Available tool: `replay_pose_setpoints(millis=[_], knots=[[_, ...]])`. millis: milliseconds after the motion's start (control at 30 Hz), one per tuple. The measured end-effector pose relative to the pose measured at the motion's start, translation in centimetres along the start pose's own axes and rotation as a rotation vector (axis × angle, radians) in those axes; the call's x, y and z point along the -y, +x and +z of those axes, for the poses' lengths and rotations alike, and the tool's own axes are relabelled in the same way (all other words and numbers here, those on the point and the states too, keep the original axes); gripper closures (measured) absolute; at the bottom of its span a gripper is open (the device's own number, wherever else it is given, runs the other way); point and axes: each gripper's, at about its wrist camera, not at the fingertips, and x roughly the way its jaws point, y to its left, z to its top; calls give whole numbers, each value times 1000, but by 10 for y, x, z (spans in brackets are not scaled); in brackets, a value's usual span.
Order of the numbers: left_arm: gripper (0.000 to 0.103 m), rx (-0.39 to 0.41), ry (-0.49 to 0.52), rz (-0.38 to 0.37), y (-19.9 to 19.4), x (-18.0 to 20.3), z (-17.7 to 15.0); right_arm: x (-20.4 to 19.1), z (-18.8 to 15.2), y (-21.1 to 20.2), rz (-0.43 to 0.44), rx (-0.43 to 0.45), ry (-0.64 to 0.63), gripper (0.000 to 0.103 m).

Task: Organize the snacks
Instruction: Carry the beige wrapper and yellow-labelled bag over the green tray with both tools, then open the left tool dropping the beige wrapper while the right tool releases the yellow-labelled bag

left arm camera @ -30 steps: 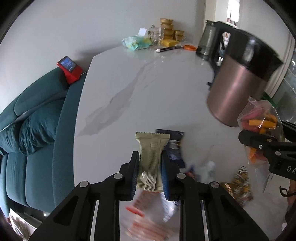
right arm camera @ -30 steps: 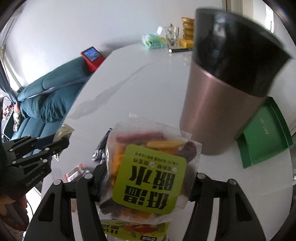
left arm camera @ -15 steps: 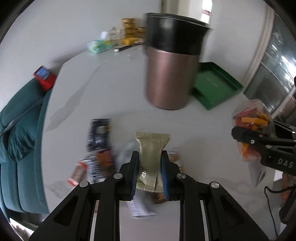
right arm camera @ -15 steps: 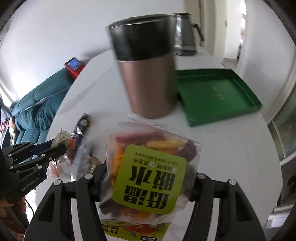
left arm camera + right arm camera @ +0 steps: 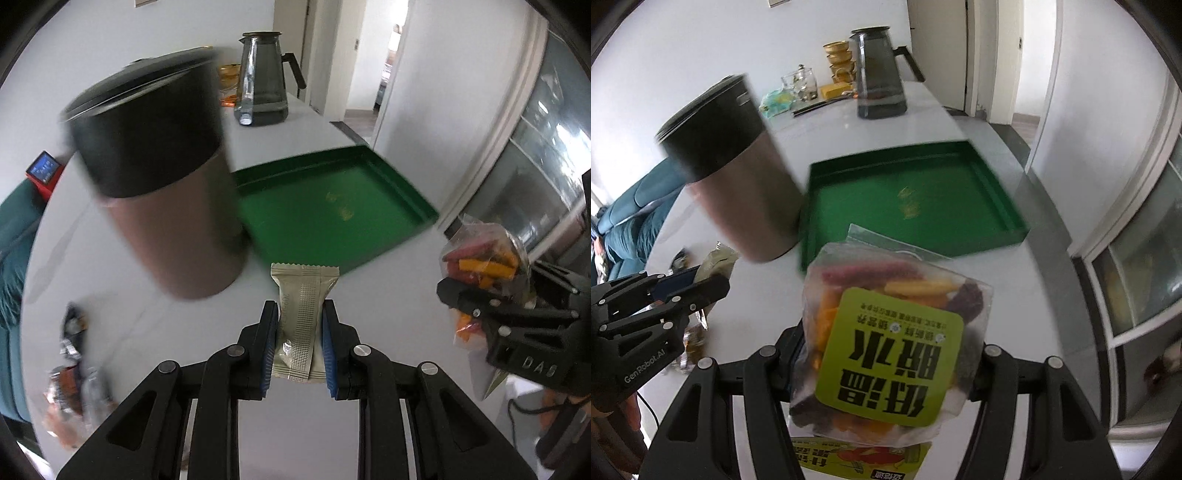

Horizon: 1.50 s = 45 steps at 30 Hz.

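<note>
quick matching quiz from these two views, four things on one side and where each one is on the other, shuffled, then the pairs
1. beige foil snack packet
2. clear bag of orange and purple chips
3. green square tray
4. glass jug with black handle

a. far end of the table
b. in the right gripper
c. beside the copper canister
d. in the left gripper

Pairs: 1-d, 2-b, 3-c, 4-a

White walls (image 5: 166,33), a teal sofa (image 5: 635,210), an open doorway (image 5: 391,70), daylit glazing (image 5: 554,158).
</note>
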Motion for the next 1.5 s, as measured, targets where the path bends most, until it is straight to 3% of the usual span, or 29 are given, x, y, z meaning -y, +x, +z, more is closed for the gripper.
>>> replay_pose_setpoints(millis=[333, 567, 933, 1500], knots=[[84, -17, -192, 111, 79, 33, 76, 77, 91, 62, 19, -41, -118, 25], [84, -55, -237, 193, 128, 27, 96, 93, 122, 114, 64, -117, -163, 25], [84, -122, -277, 255, 177, 16, 103, 95, 134, 177, 103, -202, -212, 25], [83, -154, -255, 258, 206, 19, 100, 101, 127, 206, 85, -247, -221, 21]])
